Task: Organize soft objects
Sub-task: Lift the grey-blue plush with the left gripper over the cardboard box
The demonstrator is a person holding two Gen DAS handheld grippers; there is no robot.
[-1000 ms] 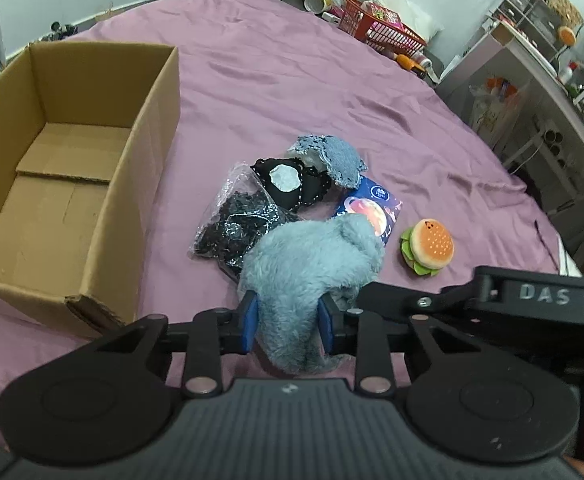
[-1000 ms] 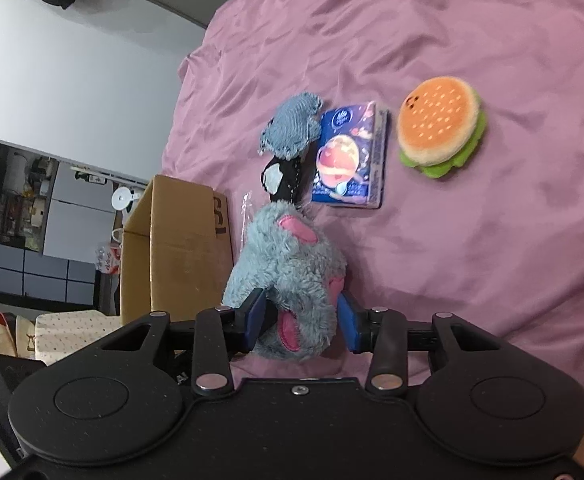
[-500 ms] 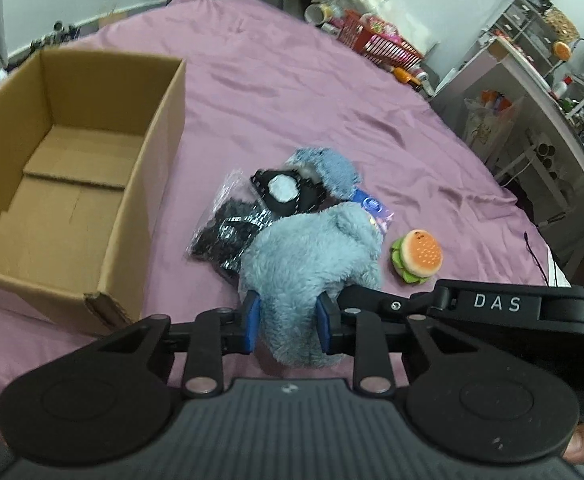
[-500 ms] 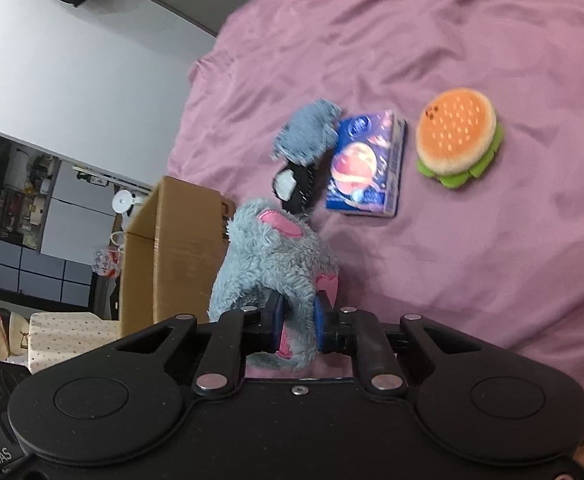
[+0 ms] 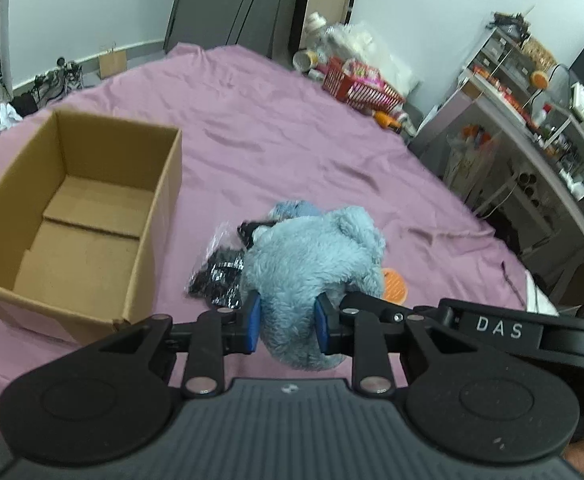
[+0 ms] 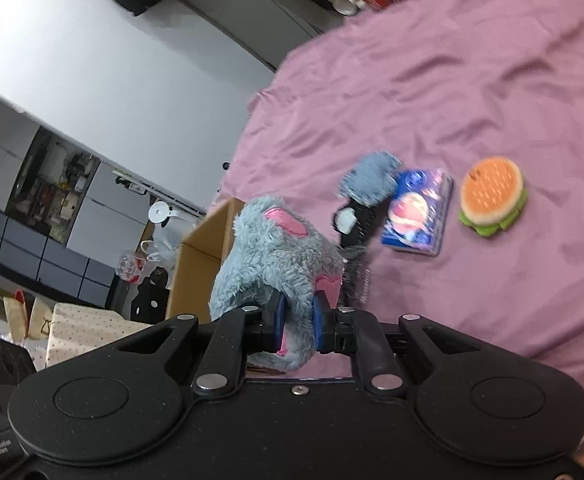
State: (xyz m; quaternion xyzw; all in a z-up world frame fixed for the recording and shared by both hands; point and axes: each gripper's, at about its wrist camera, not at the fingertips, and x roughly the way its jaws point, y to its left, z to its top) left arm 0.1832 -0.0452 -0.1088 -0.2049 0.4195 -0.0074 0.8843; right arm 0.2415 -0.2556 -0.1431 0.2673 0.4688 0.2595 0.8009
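Low in the centre of the left wrist view, the left gripper (image 5: 286, 322) grasps a fluffy blue plush toy (image 5: 311, 264), its blue pads pressed into the fur on either side. The right gripper (image 6: 296, 322) clamps the same plush (image 6: 276, 256) from the other end, its pads squeezed close together on a narrow fold of fur beside a pink patch. In the left wrist view that second gripper's black body, lettered "DAS", reaches in from the right edge of the frame. The toy is held between the two tools, above the purple bedsheet (image 5: 252, 128).

Just behind the plush in the left wrist view, a clear bag of dark items (image 5: 218, 268) lies on the sheet, with a small blue-grey cloth (image 5: 292, 209) peeking out beyond it. In the right wrist view, right of centre, that cloth (image 6: 371, 178) touches a blue tissue pack (image 6: 417, 212), and a burger-shaped toy (image 6: 493, 200) sits just beside the pack on the sheet.

At the left of the left wrist view an open cardboard box (image 5: 164, 216) stands on the bed, its inside bare cardboard. Farther back, at the upper centre, a red basket (image 5: 361, 88) rests at the far edge of the bed, and cluttered shelves (image 5: 531, 120) fill the upper right.
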